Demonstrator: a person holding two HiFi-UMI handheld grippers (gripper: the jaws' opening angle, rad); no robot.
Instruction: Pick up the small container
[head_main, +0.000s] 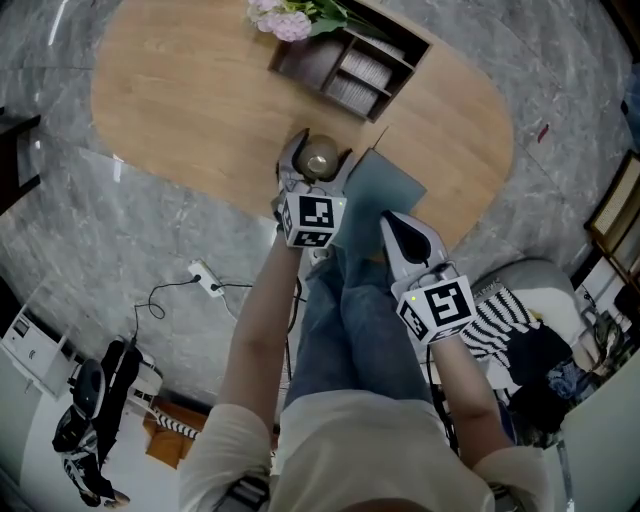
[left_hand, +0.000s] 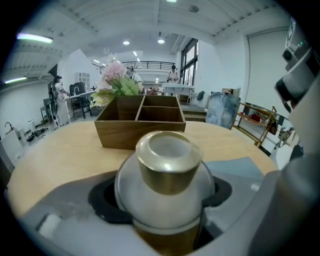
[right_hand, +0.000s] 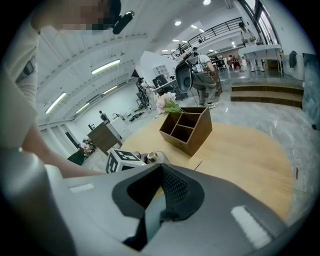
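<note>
a wooden box (head_main: 350, 62) with open compartments stands on the oval table (head_main: 170, 100), with pink flowers (head_main: 285, 20) at its far corner. on the near side of the box a blue-grey mat (head_main: 390, 185) lies at the table edge. the small container (left_hand: 167, 165), white with a gold lid, stands upright just in front of the box, beside the mat, with nothing between them. the left gripper (head_main: 320, 152) is spread wide around the container, its dark pads (left_hand: 100, 200) lying against both sides, grasping it. the right gripper (head_main: 392, 225) hovers nearer than the mat, fingers clenched together and empty. each gripper's cube bears black-and-white square markers.
</note>
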